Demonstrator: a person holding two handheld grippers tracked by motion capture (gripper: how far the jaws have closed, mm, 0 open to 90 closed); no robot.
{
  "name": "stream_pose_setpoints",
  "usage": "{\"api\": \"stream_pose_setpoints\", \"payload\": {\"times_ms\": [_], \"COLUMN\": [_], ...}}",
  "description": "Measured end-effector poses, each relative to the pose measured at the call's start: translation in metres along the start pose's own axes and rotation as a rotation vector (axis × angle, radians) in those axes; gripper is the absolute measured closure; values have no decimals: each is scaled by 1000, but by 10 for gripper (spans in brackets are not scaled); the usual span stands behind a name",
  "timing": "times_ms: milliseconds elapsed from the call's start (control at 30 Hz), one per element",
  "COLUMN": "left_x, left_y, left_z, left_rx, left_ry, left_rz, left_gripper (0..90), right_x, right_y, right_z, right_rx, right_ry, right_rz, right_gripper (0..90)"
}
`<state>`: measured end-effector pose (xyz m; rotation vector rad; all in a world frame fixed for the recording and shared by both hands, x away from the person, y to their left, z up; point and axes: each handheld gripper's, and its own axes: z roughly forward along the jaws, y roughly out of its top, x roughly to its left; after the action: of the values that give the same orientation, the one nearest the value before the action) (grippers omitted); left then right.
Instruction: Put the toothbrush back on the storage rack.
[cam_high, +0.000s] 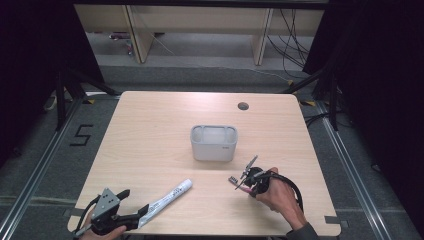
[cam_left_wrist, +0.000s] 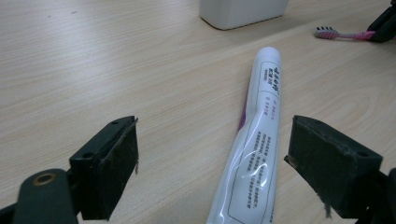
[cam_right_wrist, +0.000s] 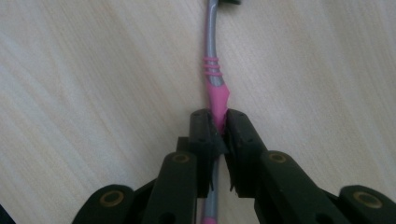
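Gripping the toothbrush (cam_right_wrist: 215, 95): the right gripper (cam_right_wrist: 219, 122) has its jaws clamped tight on the pink part of the handle, near the front right of the tabletop (cam_high: 150, 125), brush head pointing left toward the centre. The brush seems to lie on or just above the wood; cannot tell which. Step in hand looks like the pick-up of the toothbrush. The next move probably calls for a lift and a carry to the holder (cam_high: 214, 143), which stands mid-table, then tipping the brush upright to drop it into one compartment.

The left gripper (cam_left_wrist: 212, 154) has its jaws wide apart, straddling the crimped end of the toothpaste tube (cam_left_wrist: 257, 140) without touching it, at the front left edge. Closing on the tube is likely its next job.

Materials: toothbrush is slim plastic, grey and pink with ribbed grip rings. Tube is soft glossy white laminate with print, round cap end pointing toward the centre. Holder is a matte grey-white box with rounded corners and an open top. Tabletop is light wood-grain laminate.
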<state>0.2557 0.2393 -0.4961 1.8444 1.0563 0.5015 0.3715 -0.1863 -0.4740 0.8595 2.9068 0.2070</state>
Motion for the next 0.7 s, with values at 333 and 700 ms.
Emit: {"api": "stream_pose_setpoints", "payload": {"times_ms": [333, 700], "left_x": [0, 0], "left_y": [0, 0], "left_z": [-1, -1], "left_rx": [-1, -1], "left_ry": [0, 0], "left_rz": [0, 0], "left_gripper": [153, 153], "right_x": [3, 3], "right_y": [2, -6], "right_z": [0, -30], "right_rx": [33, -101], "right_ry": [-3, -14], "right_rz": [-20, -33], "right_gripper": [824, 827]}}
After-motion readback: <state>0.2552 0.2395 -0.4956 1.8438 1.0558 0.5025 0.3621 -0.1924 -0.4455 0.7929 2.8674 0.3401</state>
